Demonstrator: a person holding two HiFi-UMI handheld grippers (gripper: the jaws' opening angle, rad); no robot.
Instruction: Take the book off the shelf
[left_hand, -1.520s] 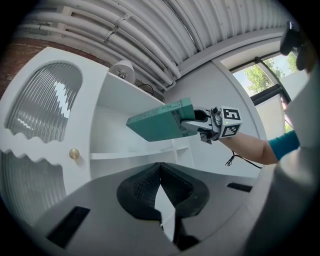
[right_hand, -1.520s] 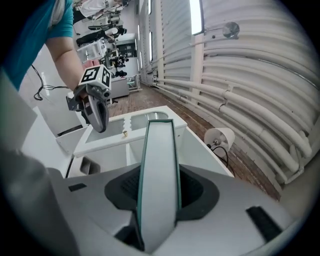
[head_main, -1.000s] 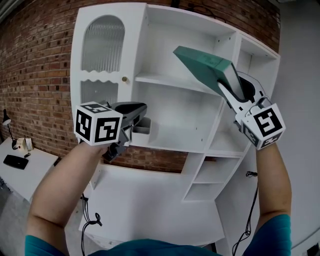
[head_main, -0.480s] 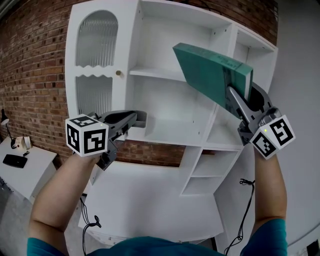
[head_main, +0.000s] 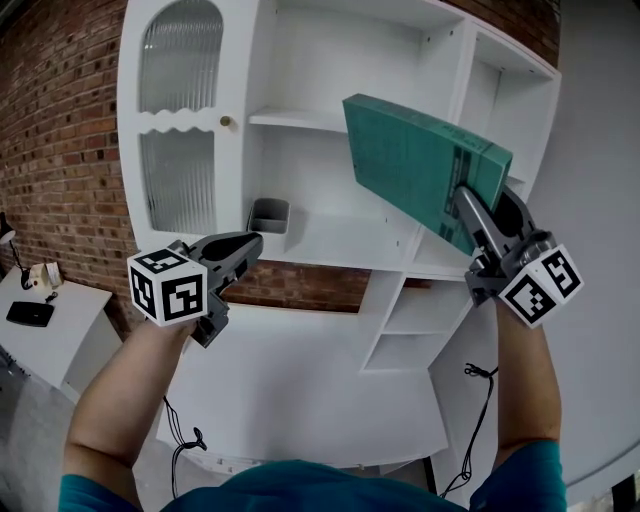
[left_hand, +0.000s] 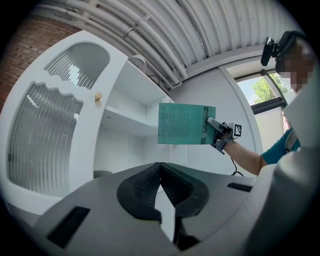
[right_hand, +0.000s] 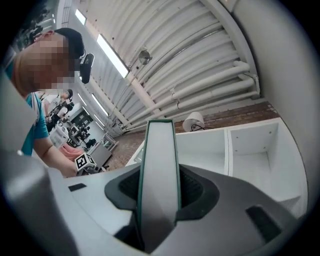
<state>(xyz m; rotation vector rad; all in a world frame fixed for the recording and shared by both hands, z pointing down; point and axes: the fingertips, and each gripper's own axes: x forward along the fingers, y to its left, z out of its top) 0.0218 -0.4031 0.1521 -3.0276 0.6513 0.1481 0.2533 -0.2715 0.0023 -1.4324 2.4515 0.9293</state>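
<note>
I am holding the green book (head_main: 420, 175) in the air, clear of the white shelf unit (head_main: 300, 120) and in front of its open middle compartments, towards the right. It is tilting, with its upper corner leaning left. My right gripper (head_main: 468, 205) is grasping it at its lower right edge; in the right gripper view the book's page edge (right_hand: 159, 170) is standing between the two jaws, with both pads pressing on the covers. My left gripper (head_main: 245, 243) is hanging lower on the left, well apart from the book, its jaws clenched together on nothing. Just beyond it a small grey bin (head_main: 268, 214) is sitting on a shelf board. A ribbed glass door (head_main: 180, 70) is closing off the unit's left part, and a brick wall (head_main: 60, 150) is running behind.
</note>
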